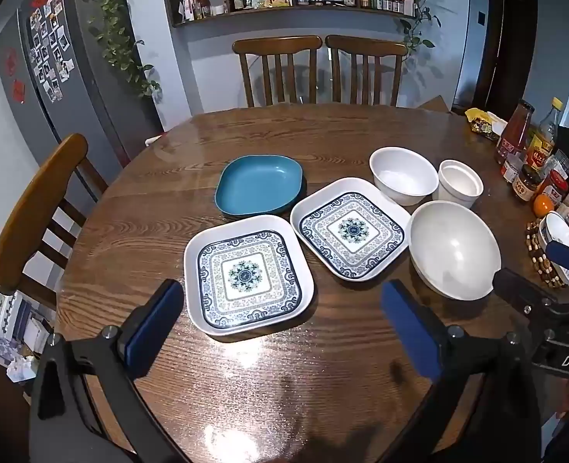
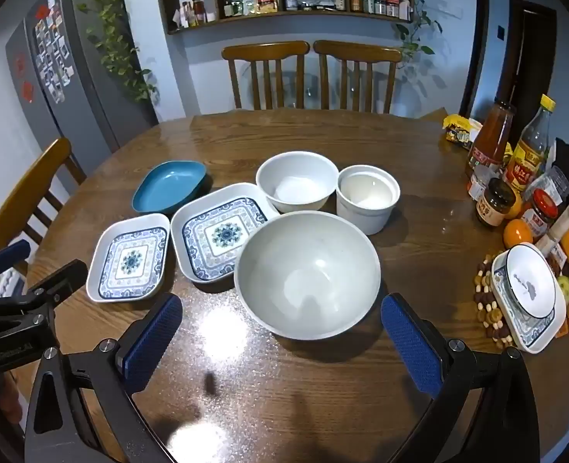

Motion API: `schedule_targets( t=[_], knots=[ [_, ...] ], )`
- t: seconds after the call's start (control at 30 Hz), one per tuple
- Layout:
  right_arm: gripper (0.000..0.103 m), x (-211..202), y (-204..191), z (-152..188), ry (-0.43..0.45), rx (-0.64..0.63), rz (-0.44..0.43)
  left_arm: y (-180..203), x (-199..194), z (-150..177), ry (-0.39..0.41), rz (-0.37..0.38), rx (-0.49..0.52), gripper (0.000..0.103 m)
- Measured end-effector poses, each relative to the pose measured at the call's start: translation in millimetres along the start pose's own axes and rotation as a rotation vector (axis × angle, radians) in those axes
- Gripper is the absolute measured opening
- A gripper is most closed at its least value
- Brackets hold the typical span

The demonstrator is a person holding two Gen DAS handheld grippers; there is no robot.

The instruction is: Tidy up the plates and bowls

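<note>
White large bowl just ahead of right claw, both claws released, empty.

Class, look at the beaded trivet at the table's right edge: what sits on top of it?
On the beaded trivet lies a patterned square plate, with a white bowl on that. The plate covers most of the trivet; the plate's centre is hidden by the bowl.

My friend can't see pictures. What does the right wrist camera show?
A big white bowl sits on a wooden table just ahead of the right gripper, whose blue jaws stand open and empty. Behind it are two patterned square plates, a blue dish and two smaller white bowls.
</note>
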State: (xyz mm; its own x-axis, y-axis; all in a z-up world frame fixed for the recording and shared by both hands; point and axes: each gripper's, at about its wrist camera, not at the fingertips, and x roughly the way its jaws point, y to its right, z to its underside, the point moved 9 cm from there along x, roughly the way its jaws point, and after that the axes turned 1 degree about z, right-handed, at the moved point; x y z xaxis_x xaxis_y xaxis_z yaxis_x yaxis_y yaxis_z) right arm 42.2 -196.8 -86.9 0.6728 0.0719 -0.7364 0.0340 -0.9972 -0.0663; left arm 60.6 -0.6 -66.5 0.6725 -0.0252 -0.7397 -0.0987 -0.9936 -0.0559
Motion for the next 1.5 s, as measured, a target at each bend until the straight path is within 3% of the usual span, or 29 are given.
schedule_targets(
  t=[1.5],
  knots=[
    [0.103,7,1,2,-0.004,0.008,-0.011,5,6,2,0.012,-0.036,0.023,0.102]
  ],
)
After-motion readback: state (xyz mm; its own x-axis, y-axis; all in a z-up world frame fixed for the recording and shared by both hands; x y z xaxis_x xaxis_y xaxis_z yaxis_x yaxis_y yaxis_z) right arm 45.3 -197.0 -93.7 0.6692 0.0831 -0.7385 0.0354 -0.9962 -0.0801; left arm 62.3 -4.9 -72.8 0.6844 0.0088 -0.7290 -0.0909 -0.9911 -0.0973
